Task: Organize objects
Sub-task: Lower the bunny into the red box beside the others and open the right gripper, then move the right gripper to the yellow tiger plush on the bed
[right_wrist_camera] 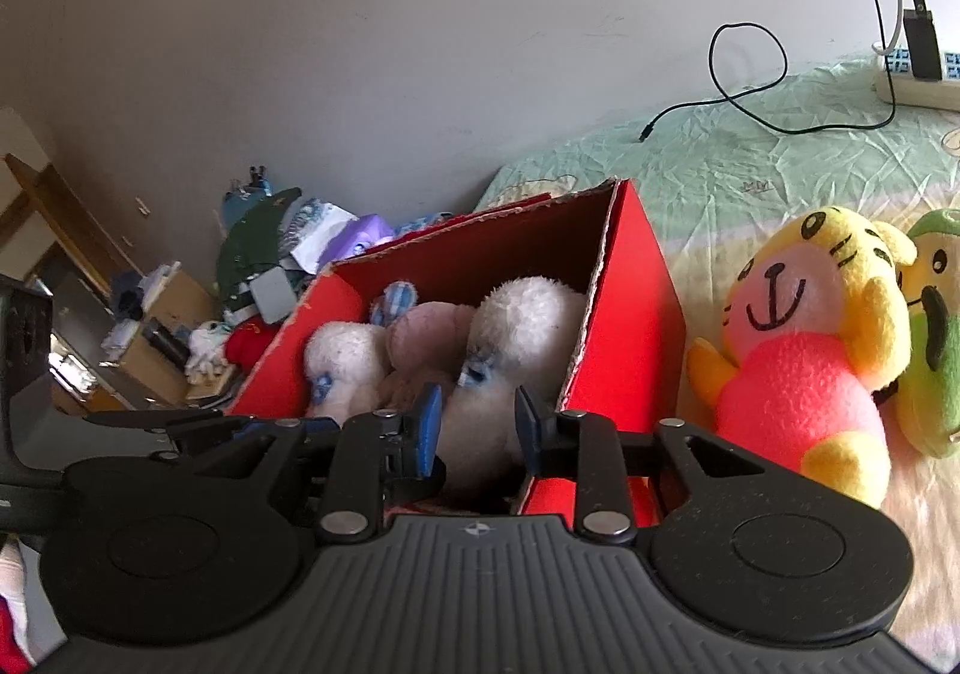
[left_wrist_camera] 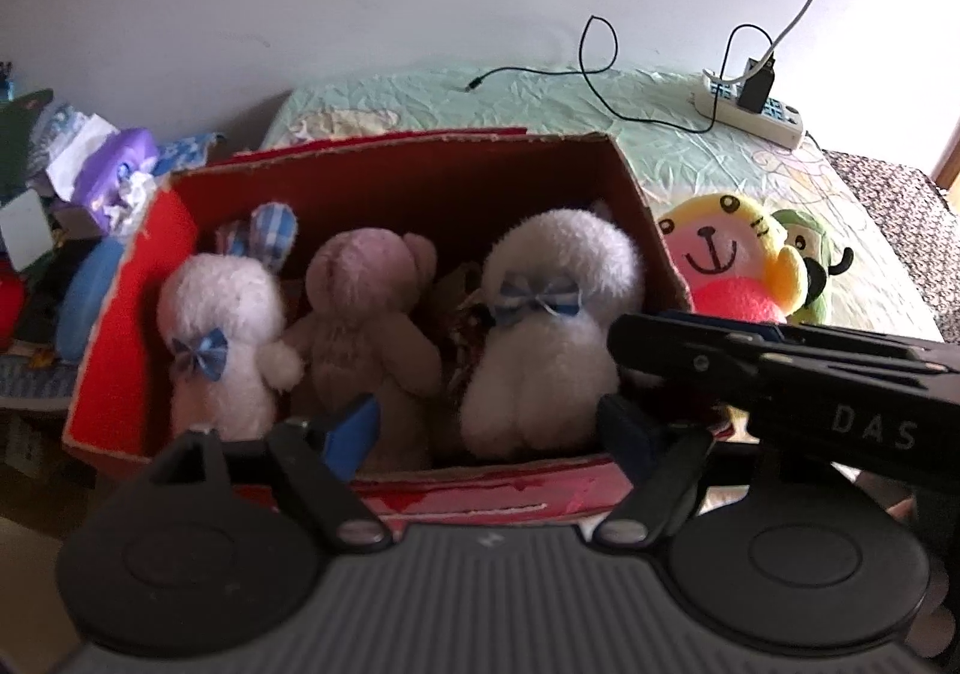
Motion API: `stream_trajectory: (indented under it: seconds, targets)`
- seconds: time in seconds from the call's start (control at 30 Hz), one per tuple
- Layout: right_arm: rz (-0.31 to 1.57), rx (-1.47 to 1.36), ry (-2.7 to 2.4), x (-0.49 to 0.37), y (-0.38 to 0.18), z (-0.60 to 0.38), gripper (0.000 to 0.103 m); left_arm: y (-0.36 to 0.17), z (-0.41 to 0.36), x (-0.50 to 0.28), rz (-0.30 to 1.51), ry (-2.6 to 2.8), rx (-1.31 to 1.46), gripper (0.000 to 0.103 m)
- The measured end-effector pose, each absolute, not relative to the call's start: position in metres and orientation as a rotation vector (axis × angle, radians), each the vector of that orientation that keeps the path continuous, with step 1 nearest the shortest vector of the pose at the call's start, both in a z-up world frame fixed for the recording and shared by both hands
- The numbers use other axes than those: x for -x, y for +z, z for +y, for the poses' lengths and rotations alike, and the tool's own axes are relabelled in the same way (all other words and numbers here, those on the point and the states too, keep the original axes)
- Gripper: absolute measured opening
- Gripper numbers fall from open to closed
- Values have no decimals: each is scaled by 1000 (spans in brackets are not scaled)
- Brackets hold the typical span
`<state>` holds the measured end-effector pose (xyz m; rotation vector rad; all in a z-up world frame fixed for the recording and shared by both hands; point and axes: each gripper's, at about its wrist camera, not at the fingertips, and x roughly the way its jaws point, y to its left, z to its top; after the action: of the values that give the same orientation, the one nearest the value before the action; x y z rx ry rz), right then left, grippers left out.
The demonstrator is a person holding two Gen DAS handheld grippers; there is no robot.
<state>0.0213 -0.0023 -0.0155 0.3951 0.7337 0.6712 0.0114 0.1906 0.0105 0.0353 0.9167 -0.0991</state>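
Three plush toys (left_wrist_camera: 372,314) in red box (left_wrist_camera: 132,314), just beyond left hand-held gripper (left_wrist_camera: 486,428), jaws apart, empty.

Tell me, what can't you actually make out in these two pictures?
- Brown item between the pink bear and the big white plush, left view: the toys cover most of it.
- Green plush, right view: cut off by the picture's edge.
- Box floor, both views: hidden under toys.
- Clutter pile, right view: too small to identify.
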Motion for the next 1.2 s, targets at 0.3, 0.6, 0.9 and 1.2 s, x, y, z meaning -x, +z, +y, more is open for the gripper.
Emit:
stream_trajectory:
  seconds: [0.3,0.6,0.9,1.2]
  targets:
    - [714,-443,734,-14,-9,-39,31,30,167,7,858,-35,-93,79]
    - [737,-458,660,-8,-21,-95,31,59,127,8,792,-132,-30,79]
    - [779,-515,521,-9,-43,-158,31,37,56,-5,844,-281,-65,78]
    - [830,-582,500,-26,-59,-186,37,-6,18,-21,924,-285,-105,77]
